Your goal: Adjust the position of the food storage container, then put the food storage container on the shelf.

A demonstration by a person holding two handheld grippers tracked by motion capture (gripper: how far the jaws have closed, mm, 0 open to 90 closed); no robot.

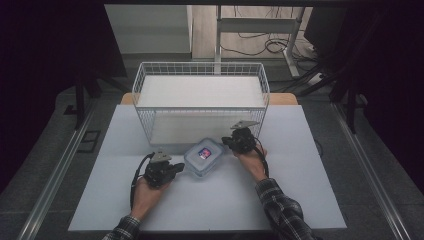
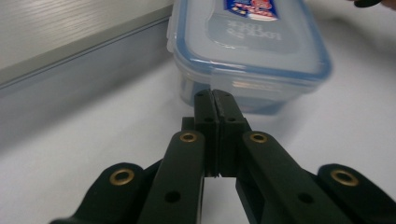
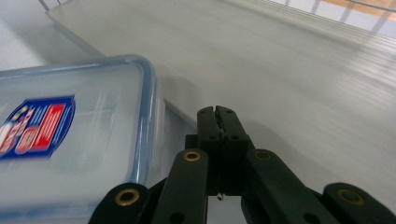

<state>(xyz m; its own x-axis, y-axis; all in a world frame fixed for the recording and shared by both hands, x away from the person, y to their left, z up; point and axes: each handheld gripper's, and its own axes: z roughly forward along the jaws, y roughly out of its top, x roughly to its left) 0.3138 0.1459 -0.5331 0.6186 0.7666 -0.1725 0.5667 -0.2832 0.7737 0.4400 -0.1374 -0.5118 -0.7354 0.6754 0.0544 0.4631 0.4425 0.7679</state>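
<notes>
A clear plastic food box [image 1: 203,156] with a blue-rimmed lid and a red and blue label lies on the white table, just in front of the wire basket. My left gripper [image 1: 181,167] is at the box's left end, shut, its tips [image 2: 216,95] right at the box's [image 2: 247,46] side under the lid rim. My right gripper [image 1: 226,142] is at the box's right end, also shut with nothing between its jaws [image 3: 216,112]; the box lid [image 3: 70,135] lies to its left in the right gripper view.
A white wire basket [image 1: 141,82] with a pale liner stands at the back of the table [image 1: 300,170], right behind the box. Its front wall [image 3: 280,70] is close to my right gripper. Cables and desk legs lie on the floor beyond.
</notes>
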